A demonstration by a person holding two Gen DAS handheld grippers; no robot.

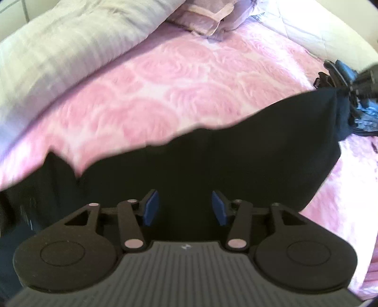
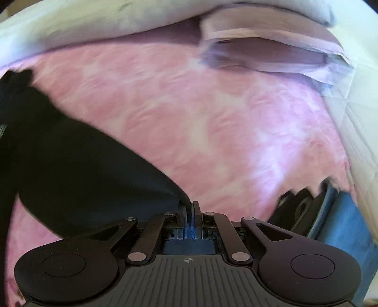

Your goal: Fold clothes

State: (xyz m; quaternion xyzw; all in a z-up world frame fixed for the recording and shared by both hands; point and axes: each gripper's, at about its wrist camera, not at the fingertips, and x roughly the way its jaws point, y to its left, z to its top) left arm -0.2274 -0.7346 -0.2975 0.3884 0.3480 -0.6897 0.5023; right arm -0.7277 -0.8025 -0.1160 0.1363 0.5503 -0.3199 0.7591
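Observation:
A black garment (image 1: 212, 160) hangs stretched and lifted above the pink rose-patterned bedspread (image 1: 165, 82). My left gripper (image 1: 183, 198) is over its lower part, open, its blue pads (image 1: 151, 207) well apart and not pressing the cloth. In the left wrist view my right gripper (image 1: 340, 75) grips the garment's far right corner. In the right wrist view that right gripper (image 2: 189, 205) is shut, with an edge of the black garment (image 2: 82, 170) pinched at its tips; the cloth trails off to the left. The picture is blurred.
A grey-white striped pillow (image 1: 70, 42) lies along the bed's far left. A folded pale pink cloth (image 1: 200, 21) sits at the far end. A white quilt (image 1: 319, 28) borders the right. Dark items beside something blue (image 2: 342, 224) lie at the right wrist view's lower right.

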